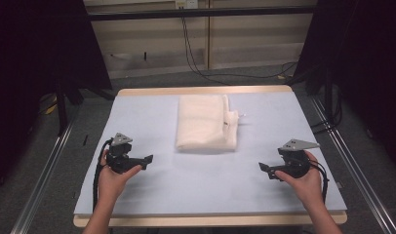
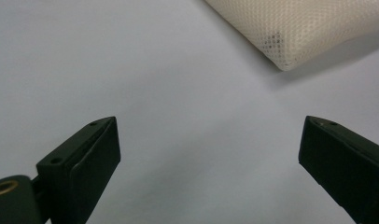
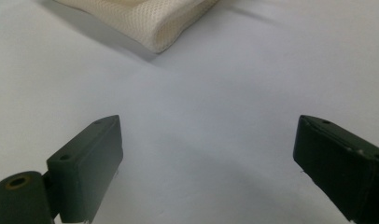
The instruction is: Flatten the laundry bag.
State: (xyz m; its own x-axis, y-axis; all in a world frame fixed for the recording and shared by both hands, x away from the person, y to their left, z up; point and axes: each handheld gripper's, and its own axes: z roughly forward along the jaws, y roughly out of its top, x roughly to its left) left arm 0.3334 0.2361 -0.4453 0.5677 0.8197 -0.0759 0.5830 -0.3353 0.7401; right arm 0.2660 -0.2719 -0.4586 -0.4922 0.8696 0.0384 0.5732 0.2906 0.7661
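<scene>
High view: the black left gripper (image 1: 148, 158) and black right gripper (image 1: 261, 167) hover spread wide, holding nothing. Between them, farther back, lies a folded cream mesh cloth (image 1: 206, 122) (no readable label) on the pale blue table cover (image 1: 196, 185).

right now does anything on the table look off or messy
Nothing stands out. The folded cream mesh cloth lies flat and tidy on the pale table cover, with a small tab poking from its right edge. The left tool and right tool are open, apart from it.
</scene>
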